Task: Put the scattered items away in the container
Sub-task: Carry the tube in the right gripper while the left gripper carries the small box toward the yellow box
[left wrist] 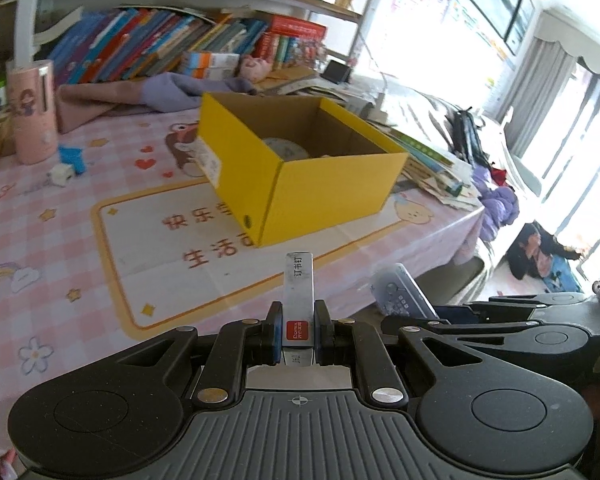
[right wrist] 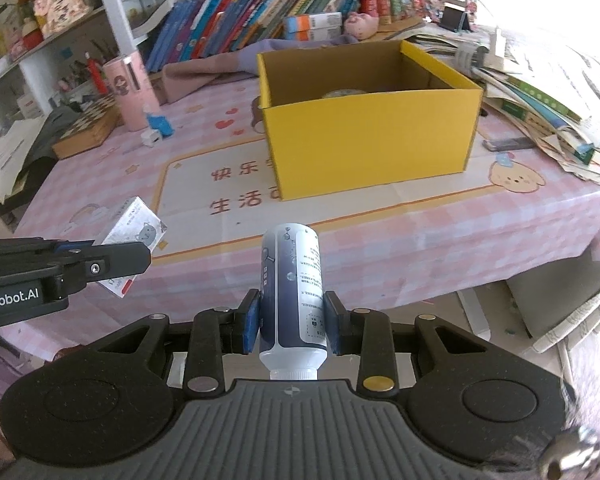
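Right wrist: gripper [right wrist: 292, 322] clamps bottle [right wrist: 292, 292] nr box [right wrist: 370, 128]

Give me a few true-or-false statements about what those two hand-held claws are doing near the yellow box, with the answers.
1. The left gripper clamps a small staple box. True.
2. The right gripper is open, holding nothing. False: it grips a white and blue bottle.
3. The yellow box is completely empty. False: a round item lies inside.
4. The bottle's cap end points away from the camera. False: its cap sits nearest the camera.
5. A pink cylindrical container stands left of the yellow box. True.
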Tool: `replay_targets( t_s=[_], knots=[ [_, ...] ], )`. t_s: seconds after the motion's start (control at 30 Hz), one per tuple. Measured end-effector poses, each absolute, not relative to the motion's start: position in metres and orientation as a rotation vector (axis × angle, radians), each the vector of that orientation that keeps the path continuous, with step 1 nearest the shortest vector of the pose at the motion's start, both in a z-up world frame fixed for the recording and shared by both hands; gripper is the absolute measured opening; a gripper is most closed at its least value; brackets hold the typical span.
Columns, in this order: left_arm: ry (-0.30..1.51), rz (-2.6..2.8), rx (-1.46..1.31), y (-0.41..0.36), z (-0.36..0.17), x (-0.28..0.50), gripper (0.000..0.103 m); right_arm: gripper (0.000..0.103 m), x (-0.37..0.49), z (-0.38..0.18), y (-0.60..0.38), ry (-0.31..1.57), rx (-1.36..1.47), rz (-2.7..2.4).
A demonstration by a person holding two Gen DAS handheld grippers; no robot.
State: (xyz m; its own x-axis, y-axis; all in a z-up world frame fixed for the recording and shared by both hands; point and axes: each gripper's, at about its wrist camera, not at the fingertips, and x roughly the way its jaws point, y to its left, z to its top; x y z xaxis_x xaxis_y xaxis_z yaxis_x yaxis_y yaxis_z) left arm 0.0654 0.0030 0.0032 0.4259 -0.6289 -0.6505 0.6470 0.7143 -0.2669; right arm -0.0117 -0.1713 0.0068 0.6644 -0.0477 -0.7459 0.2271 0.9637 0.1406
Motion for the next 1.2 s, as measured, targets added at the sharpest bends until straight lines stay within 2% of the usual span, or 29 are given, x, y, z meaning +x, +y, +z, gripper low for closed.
replay_targets(
  t_s=[0.87,1.2],
  knots=[
    [0.771,-0.931,0.059,-0.055,0.008,0.096,0.013,0.031,-0.007,0.019,-0.220,0.800,0.258,-0.305],
    [0.664,-0.936,0.065,-0.067,0.029,0.117,0.013,0.031,0.018,0.030,-0.236,0.746,0.242,-0.294]
  ],
)
